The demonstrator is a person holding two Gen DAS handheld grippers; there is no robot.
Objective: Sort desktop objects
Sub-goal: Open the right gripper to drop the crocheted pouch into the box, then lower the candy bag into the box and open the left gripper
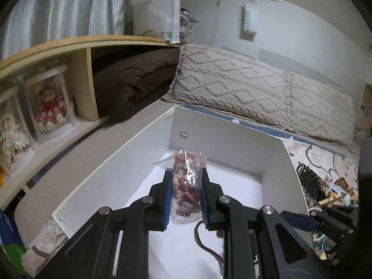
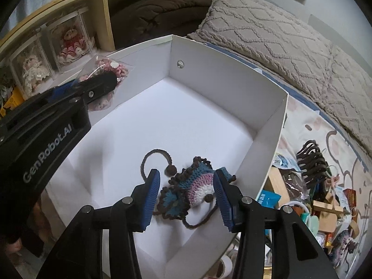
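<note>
Firstly, in the left wrist view, we see our left gripper [image 1: 186, 194] clenched on a small clear plastic bag of pink and red trinkets [image 1: 187, 186], its blue ribbed pads pressing both sides of it. The bag hangs above the floor of the open white cardboard box [image 1: 274, 162]. Its contents are too small and blurred to name. A dark brown yarn cord [image 1: 204, 246] shows below the bag, mostly hidden by the gripper's black frame. Clutter beside the box at the right is cut off.

Next, in the right wrist view, our right gripper [image 2: 187, 194] stands partly open and released, its pads [image 2: 152, 197] either side of a crocheted blue, pink and white yarn piece with brown trim [image 2: 193, 188] that lies on the box floor [image 2: 162, 127] near the right wall. Whether the right pad still brushes the yarn, we cannot tell. The left gripper appears at the upper left with the bag, half covering it.
</note>
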